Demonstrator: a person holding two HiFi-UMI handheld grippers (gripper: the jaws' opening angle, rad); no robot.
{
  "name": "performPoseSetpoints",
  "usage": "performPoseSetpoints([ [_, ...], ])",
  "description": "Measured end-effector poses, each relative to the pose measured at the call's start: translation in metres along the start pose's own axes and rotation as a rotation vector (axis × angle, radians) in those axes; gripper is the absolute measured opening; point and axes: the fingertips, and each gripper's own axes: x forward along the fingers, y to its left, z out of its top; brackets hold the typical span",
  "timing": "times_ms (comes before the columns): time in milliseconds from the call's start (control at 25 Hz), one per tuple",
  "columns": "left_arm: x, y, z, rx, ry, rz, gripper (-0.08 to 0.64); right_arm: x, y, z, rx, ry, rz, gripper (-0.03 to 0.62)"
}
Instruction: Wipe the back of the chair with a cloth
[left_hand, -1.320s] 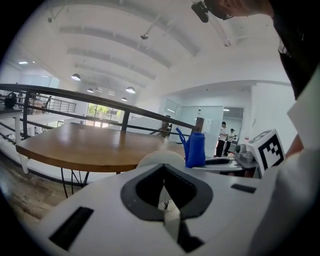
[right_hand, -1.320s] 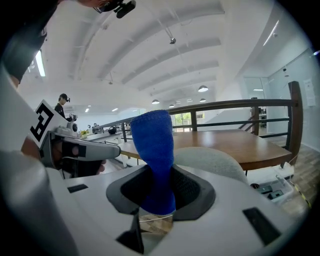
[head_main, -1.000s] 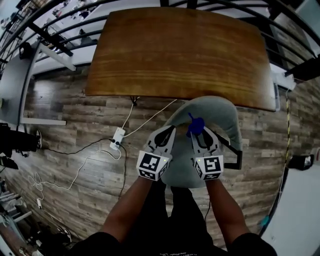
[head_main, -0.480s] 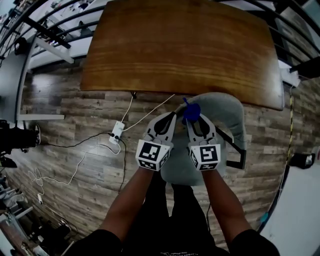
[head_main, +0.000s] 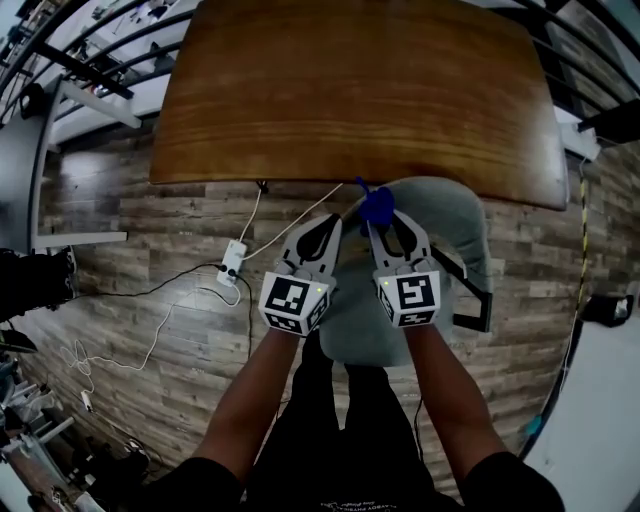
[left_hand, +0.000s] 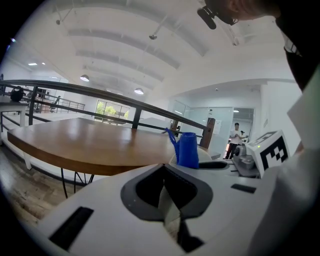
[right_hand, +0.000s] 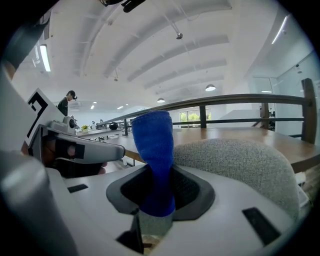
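The grey upholstered chair (head_main: 440, 250) stands tucked against the wooden table (head_main: 350, 100); its rounded back (right_hand: 240, 165) fills the right of the right gripper view. My right gripper (head_main: 380, 224) is shut on a rolled blue cloth (head_main: 375, 208), which sticks up from the jaws (right_hand: 156, 160) just left of the chair back's top edge. My left gripper (head_main: 328, 224) hovers beside it on the left, shut with nothing in it (left_hand: 167, 200). In the left gripper view the blue cloth (left_hand: 188, 149) shows ahead and to the right.
A white power strip (head_main: 232, 272) with trailing cables lies on the wood-plank floor left of the chair. The chair's black armrest (head_main: 470, 300) juts out on the right. Dark railing bars run behind the table. A person (left_hand: 235, 139) stands far off.
Both grippers have moved forward together toward the table, carrying the blue cloth up to the top left edge of the chair back.
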Motion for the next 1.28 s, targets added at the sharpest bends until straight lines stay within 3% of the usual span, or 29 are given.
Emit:
performPoseSetpoints([
  [640, 0.020, -0.034, -0.006, -0.014, 0.016, -0.052, 0.006, -0.012, -0.040, -0.002, -0.028, -0.014, -0.102, 0.110],
  [840, 0.032, -0.057, -0.007, 0.042, 0.033, -0.114, 0.006, -0.017, -0.057, -0.001, -0.014, -0.034, -0.137, 0.110],
  [1000, 0.042, -0.065, -0.004, 0.072, 0.029, -0.126, 0.006, -0.023, -0.074, -0.003, 0.004, -0.046, -0.201, 0.110],
  [1280, 0.057, -0.082, -0.009, 0.058, 0.036, -0.145, 0.006, -0.040, -0.106, -0.011, 0.002, -0.042, -0.283, 0.110],
])
